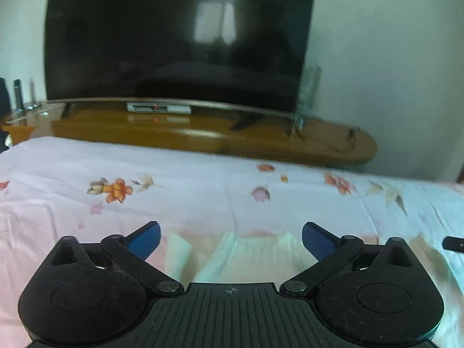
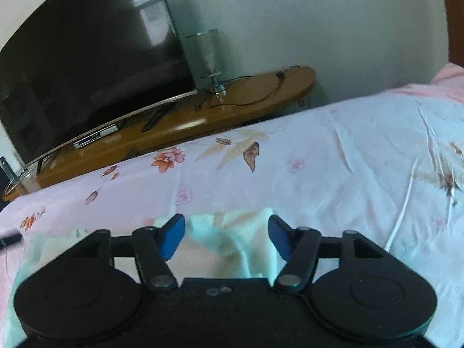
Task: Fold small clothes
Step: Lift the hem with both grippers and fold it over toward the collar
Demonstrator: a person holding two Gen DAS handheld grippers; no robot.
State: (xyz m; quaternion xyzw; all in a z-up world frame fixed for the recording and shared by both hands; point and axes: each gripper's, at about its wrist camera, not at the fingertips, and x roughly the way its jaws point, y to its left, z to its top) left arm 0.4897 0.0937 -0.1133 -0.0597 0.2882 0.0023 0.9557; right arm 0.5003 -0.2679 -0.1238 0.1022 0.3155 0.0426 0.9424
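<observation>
garment (image 1: 232, 255): blurred, near part hidden under left claw (image 1: 231, 239) | television (image 2: 87, 66): cut off at top edge | bed's left edge: dark object (image 2: 10, 239), unidentifiable

bed (image 1: 203, 174): pink floral sheet | on it: pale green garment (image 2: 220, 232), rumpled

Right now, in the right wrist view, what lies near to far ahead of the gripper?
right gripper → pale green garment → floral bedsheet → wooden TV stand → television

Soft daylight is glaring off the TV (image 1: 179, 37). Motion blur is smearing the sheet (image 1: 203, 179), and edges are bending.
</observation>
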